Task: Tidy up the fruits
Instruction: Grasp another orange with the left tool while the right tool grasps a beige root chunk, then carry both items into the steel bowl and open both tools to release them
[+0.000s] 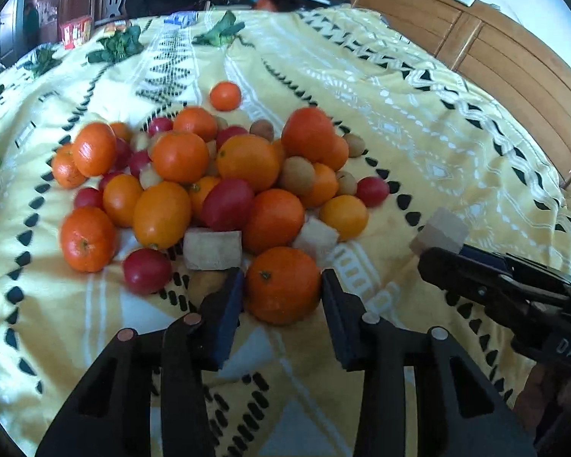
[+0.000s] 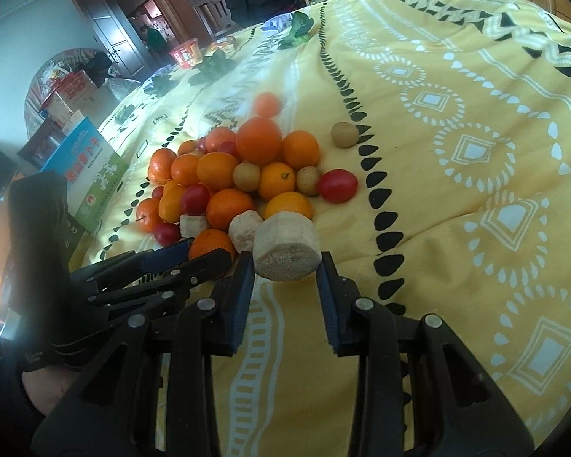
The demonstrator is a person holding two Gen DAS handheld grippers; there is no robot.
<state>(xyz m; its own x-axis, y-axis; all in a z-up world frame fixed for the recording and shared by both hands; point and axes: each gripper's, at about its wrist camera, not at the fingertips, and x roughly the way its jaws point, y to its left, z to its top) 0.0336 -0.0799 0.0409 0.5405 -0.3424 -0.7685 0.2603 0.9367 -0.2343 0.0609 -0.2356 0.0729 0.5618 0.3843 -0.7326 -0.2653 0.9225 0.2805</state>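
A pile of fruit [image 1: 209, 175] lies on a yellow patterned cloth [image 1: 399, 133]: oranges, red cherry tomatoes, tan longans and pale cut chunks. My left gripper [image 1: 281, 289] is shut on an orange [image 1: 281, 285] at the pile's near edge. My right gripper [image 2: 285, 266] is shut on a pale cut chunk [image 2: 287, 249], held just right of the pile; it shows in the left wrist view [image 1: 443, 230] too. The left gripper appears in the right wrist view [image 2: 194, 255] beside the orange [image 2: 209, 245].
One orange [image 1: 225, 95] lies apart behind the pile. A longan [image 2: 344, 134] and a tomato [image 2: 337, 186] sit to its right. Leafy greens [image 1: 220, 32] lie at the far edge. Boxes [image 2: 91, 175] stand left of the cloth. A wooden panel [image 1: 514, 64] runs along the right.
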